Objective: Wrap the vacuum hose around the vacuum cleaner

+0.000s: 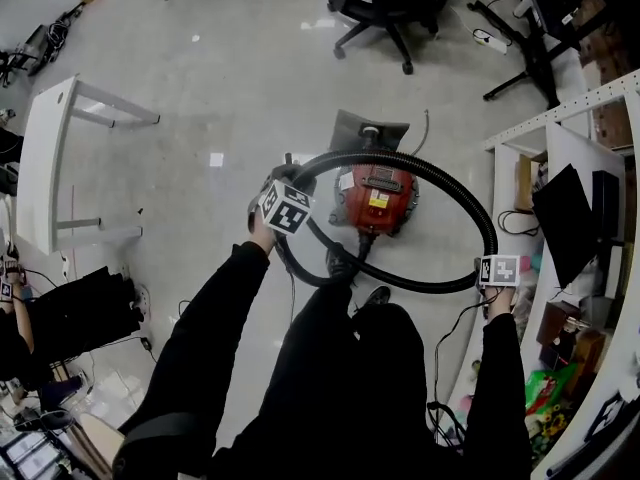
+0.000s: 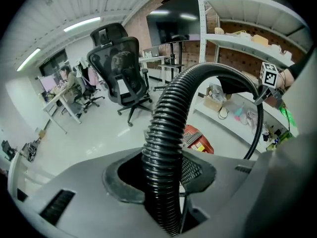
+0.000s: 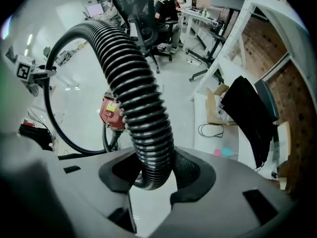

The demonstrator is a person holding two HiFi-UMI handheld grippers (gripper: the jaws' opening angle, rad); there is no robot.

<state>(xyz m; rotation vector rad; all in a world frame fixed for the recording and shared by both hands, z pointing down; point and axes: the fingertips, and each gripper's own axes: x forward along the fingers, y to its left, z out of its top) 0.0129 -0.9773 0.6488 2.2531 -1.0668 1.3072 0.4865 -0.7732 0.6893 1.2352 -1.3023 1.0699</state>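
Note:
A red vacuum cleaner (image 1: 375,198) stands on the pale floor. Its black ribbed hose (image 1: 440,176) runs in a wide loop around it, over the far side and back along the near side. My left gripper (image 1: 286,200) is at the loop's left, shut on the hose (image 2: 163,148), which rises from between the jaws and arcs right. At the loop's right, my right gripper (image 1: 497,269) is shut on the hose (image 3: 143,128) and points down. The vacuum (image 2: 198,140) shows beyond the left jaws and also past the right ones (image 3: 111,113).
A black office chair (image 1: 385,8) stands beyond the vacuum. A white table (image 1: 55,158) is at the left, and white shelving (image 1: 545,128) full of boxes and cables lines the right. My feet (image 1: 342,263) are just short of the vacuum.

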